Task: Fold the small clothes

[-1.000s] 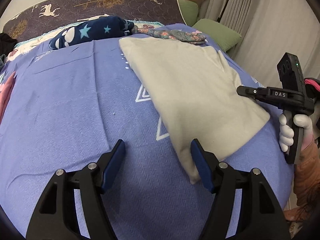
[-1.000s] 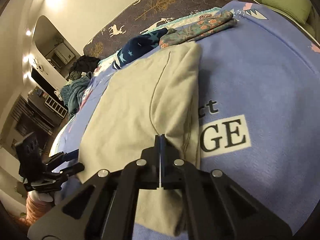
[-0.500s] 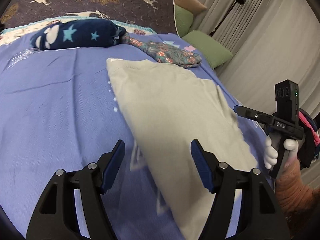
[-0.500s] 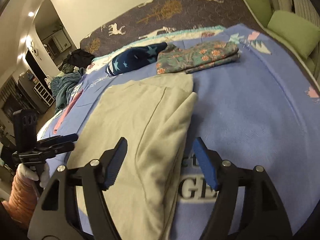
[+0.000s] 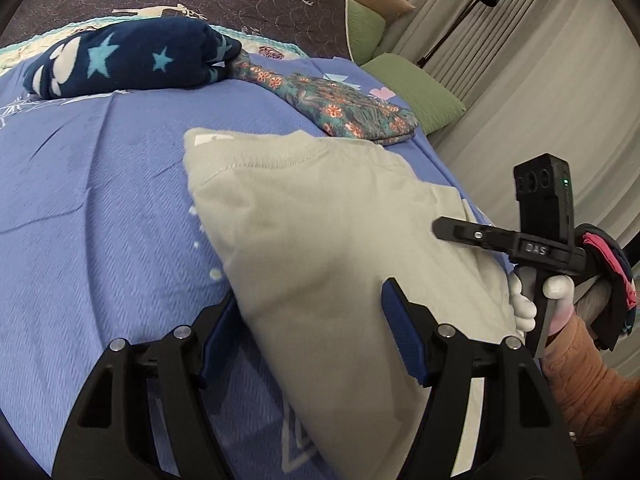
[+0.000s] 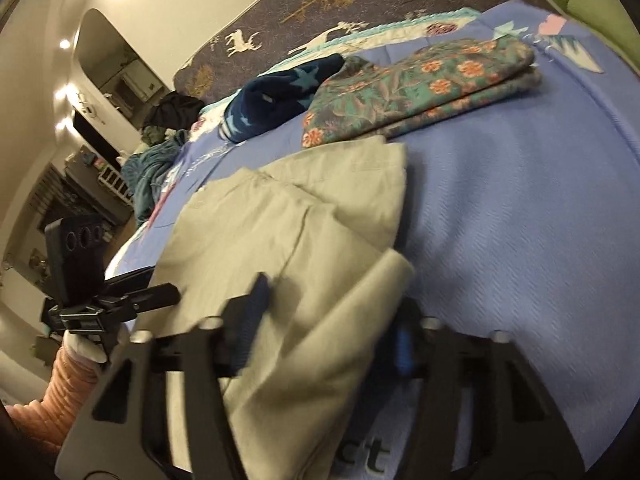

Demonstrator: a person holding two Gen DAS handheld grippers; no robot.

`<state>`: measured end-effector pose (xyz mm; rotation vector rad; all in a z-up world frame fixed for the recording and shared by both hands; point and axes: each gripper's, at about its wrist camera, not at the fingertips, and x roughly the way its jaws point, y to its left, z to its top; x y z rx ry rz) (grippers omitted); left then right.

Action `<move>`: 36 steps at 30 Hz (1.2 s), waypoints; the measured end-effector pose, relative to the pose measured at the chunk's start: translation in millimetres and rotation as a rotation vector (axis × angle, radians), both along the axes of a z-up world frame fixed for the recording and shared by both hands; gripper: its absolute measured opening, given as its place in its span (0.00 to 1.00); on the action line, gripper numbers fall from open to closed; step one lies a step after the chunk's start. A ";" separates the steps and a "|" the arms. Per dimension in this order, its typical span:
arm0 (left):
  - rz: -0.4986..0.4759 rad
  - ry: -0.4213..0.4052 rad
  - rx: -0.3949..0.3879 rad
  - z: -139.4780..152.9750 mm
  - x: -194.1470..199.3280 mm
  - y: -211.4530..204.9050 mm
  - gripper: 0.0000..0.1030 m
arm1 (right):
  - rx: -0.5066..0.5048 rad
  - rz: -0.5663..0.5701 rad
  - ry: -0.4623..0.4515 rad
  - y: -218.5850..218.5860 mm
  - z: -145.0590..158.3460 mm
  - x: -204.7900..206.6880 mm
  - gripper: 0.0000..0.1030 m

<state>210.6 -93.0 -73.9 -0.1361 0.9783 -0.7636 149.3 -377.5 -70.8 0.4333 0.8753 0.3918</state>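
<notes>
**Both grippers closing in on the beige tee**

Since a sec ago both grippers have come fwd: the left one was short of the garment's near corner w/ fingers spread, the right one was pinched tight at the folded edge, then let go. Now the left gripper (image 5: 312, 336) straddles the near edge of the beige cotton T-shirt (image 5: 340, 232), fingers wide apart, nothing gripped. The right gripper (image 6: 332, 320) is also spread, w/ a raised flap of the same shirt lying between its fingers; blurred, so can't tell if a pad touches cloth, but it isn't clamped.

The shirt lies part-folded on the blue knit bedspread (image 5: 100, 200), at the near right of the bed, just short of the folded floral teal garment (image 5: 344, 112).

Risks, my guess: if only one layer gets pinched, the fold slides apart on lifting; uneven pull btwn the two sides would skew the edge; dragging could ruck the bedspread or nudge the floral piece.

Count: 1 beige tee, 1 floral garment, 1 navy star-print fleece bundle (image 5: 128, 60), 2 green pillows (image 5: 412, 92), 2 grippers.
</notes>
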 end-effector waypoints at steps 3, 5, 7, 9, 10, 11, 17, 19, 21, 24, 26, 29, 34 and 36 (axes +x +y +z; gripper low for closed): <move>0.004 -0.027 0.014 2.1 0.5 -3.1 0.54 | -0.003 -0.012 -0.020 -1.1 4.3 5.0 0.21; 0.008 -0.060 0.024 5.4 -4.0 -3.3 0.44 | -0.072 -0.021 -0.105 4.0 20.5 -1.7 0.14; 0.007 -0.096 0.024 9.2 -8.7 -2.0 0.39 | -0.133 0.004 -0.187 14.2 34.1 -12.4 0.14; 0.011 -0.115 0.032 10.3 -10.7 -2.1 0.39 | -0.206 0.022 -0.207 22.5 38.4 -16.6 0.21; 0.012 -0.120 0.042 9.7 -11.3 -3.1 0.39 | -0.220 0.014 -0.191 21.6 35.1 -14.8 0.26; 0.013 -0.117 0.045 9.3 -10.9 -2.7 0.39 | -0.216 -0.003 -0.162 17.8 29.9 -11.9 0.29; 0.031 -0.076 0.035 5.3 -5.1 5.0 0.55 | -0.064 -0.011 -0.010 -8.3 9.9 -11.0 0.55; 0.011 -0.046 0.013 2.2 -0.5 3.6 0.66 | -0.025 0.063 -0.002 -4.5 6.5 -12.3 0.77; -0.009 -0.015 -0.007 -2.0 5.0 0.6 0.72 | -0.046 0.107 -0.003 3.3 2.3 -6.3 0.79; -0.032 0.011 -0.057 -5.4 14.1 -2.7 0.73 | -0.008 0.160 -0.008 12.5 2.0 9.0 0.73; -0.025 0.002 -0.052 -5.8 13.4 -3.4 0.55 | 0.009 0.157 0.002 16.4 -2.3 19.1 0.49; 0.004 -0.038 -0.041 0.3 6.7 -1.4 0.28 | 0.030 0.126 -0.018 15.5 1.5 13.6 0.22; -0.009 -0.244 0.017 44.2 -34.4 -11.4 0.21 | -0.133 0.075 -0.216 38.7 50.7 -32.6 0.15; -0.004 -0.287 -0.021 69.5 -49.3 -8.8 0.21 | -0.177 0.066 -0.306 45.4 76.7 -55.8 0.15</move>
